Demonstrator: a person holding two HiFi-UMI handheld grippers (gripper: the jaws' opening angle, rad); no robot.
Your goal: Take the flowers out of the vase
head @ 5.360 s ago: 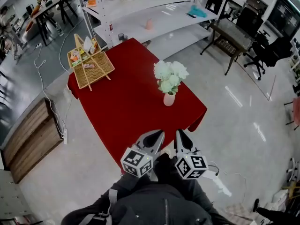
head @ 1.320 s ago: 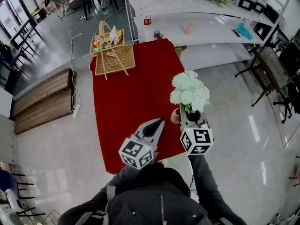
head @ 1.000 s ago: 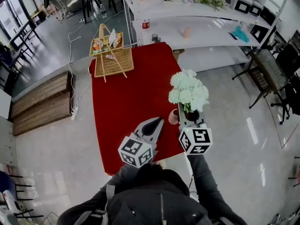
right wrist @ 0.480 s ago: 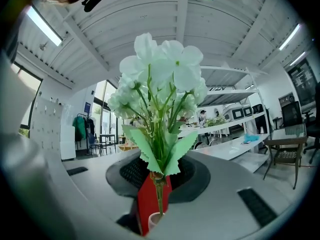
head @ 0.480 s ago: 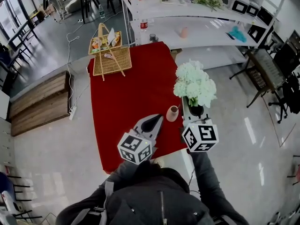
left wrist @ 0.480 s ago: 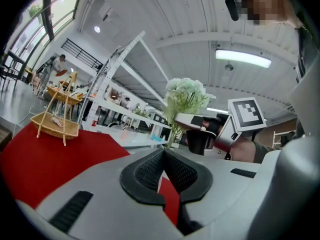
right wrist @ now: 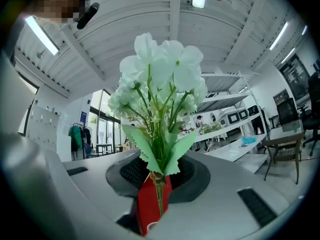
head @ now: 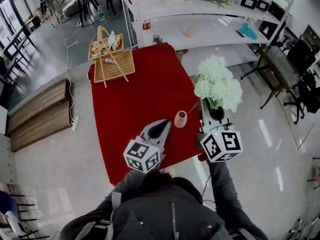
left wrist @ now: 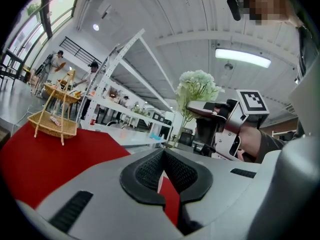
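Left hand-held gripper [head: 161, 128]: shut, empty, just left of the pink vase [head: 180, 119] on the red tabletop [head: 145, 84]. Right hand-held gripper [head: 215, 111]: pinching the white flowers [head: 218, 83] by the stems, upright, up and right of the vase.

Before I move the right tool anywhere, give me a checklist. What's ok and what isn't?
1. Grip: ok. The right tool is shut on the flowers, on the stems under the leaves.
2. Stems out of the vase: ok. The tip shows just beside the rim.
3. Vase upright on the table: ok.
4. Left tool out of the way: ok. It is shut, empty and apart from the vase.
5. Spot to lay the flowers: ok. There is bare red cloth between the vase and the basket.
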